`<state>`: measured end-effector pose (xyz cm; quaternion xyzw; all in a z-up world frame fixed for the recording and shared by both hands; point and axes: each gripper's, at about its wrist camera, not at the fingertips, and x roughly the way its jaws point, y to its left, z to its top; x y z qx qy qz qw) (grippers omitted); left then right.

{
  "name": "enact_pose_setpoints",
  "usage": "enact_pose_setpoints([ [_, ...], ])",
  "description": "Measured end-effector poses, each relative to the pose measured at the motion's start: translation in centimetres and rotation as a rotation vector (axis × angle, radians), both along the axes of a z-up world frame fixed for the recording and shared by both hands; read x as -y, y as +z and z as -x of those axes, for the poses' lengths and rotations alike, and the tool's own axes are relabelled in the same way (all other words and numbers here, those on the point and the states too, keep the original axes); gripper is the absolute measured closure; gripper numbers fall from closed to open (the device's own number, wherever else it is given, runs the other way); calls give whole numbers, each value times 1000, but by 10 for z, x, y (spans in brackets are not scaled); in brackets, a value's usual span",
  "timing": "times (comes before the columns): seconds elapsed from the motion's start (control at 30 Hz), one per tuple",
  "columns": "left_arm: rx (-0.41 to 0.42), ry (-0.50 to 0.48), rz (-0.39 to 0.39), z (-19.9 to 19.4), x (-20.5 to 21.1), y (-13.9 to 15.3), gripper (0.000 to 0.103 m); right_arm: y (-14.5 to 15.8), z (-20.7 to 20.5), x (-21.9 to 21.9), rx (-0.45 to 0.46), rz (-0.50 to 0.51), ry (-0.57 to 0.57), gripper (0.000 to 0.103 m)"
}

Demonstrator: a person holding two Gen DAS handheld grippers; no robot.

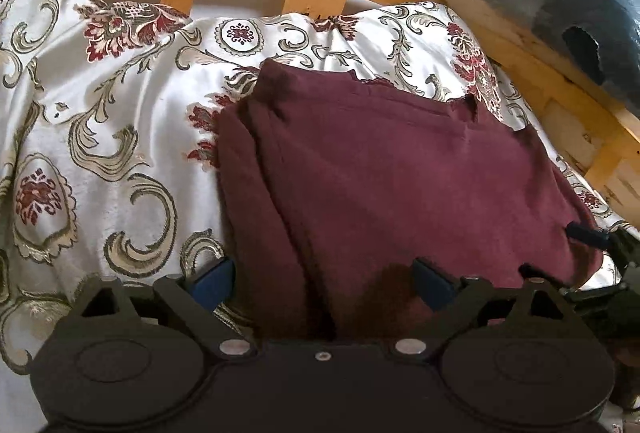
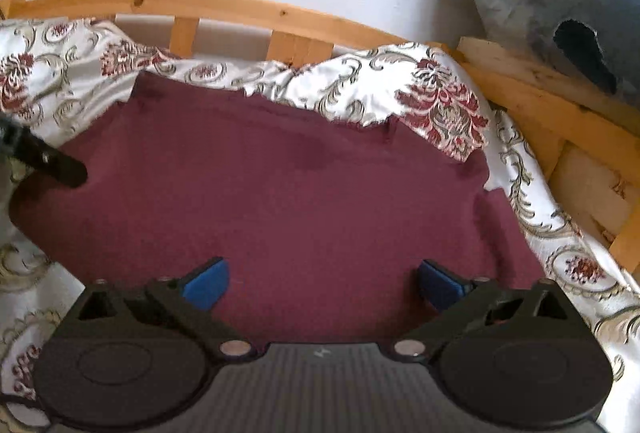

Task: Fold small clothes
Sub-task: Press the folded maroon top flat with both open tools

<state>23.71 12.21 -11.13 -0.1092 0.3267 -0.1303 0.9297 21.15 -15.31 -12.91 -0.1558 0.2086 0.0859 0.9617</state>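
Both grippers' fingers spread wide, left gripper and right gripper over maroon garment

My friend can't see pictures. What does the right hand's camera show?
A dark red cloth lies spread flat on a flowery bedcover, filling most of the picture. The right gripper hangs over its near edge with its blue-tipped jaws wide open, and the tip of the left gripper pokes in over the cloth's left side. Behind is a wooden bed rail.

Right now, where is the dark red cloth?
The dark red cloth lies on the flowery bedspread, filling the middle of both views, just below the wooden bed rail.
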Motion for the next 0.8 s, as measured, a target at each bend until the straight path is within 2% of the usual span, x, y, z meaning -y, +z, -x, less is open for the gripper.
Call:
enact_pose_setpoints([
  [0.2, -37, 0, 26, -3, -2, -3, 5, -8, 0, 2, -3, -12, -3, 0],
  [0.37, -65, 16, 63, -7, -7, -5, 4, -10, -2, 9, -19, -61, 3, 0],
  [0.8, -73, 9, 28, -8, -3, -6, 1, -11, -3, 13, -16, -94, 9, 0],
])
